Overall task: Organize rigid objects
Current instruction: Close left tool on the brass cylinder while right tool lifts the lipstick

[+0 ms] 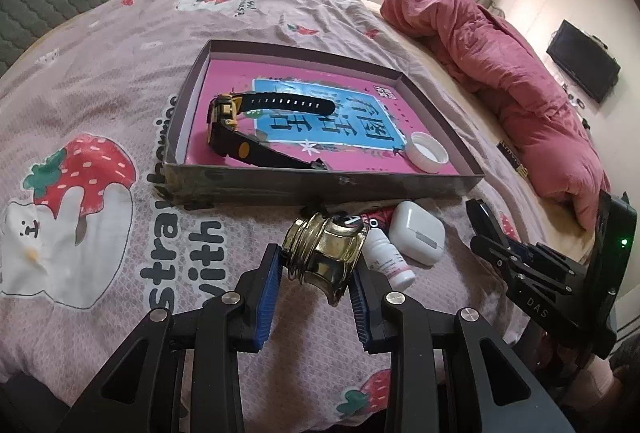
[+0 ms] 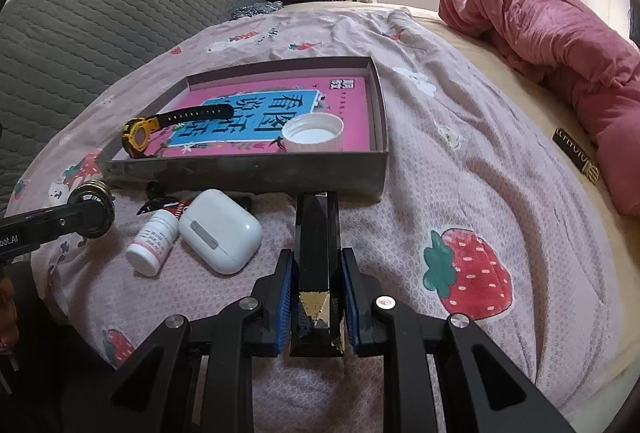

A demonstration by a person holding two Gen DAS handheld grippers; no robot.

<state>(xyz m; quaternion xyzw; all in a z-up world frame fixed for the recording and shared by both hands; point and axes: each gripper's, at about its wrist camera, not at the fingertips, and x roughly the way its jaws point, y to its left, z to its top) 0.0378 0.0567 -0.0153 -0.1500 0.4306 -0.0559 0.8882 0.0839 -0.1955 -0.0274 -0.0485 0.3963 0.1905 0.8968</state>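
Pink strawberry-print bedding [image 1: 120, 81] carries one shallow box [image 1: 320, 185], holding one watch [image 1: 228, 121] and one white cap [image 1: 427, 153]. Before it lie one earbud case [image 2: 220, 231], one small bottle [image 2: 154, 243] and something half-hidden. Both tongs angle downward: left tongs [image 1: 314, 283] clamped on a brass piece [image 1: 320, 257], right tongs [image 2: 318, 303] on a black bar [image 2: 318, 241].

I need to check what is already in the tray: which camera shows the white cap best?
The right wrist view: the white cap sits near and open side up in the tray's near right corner. The left wrist view shows it smaller, further off, at the same corner.
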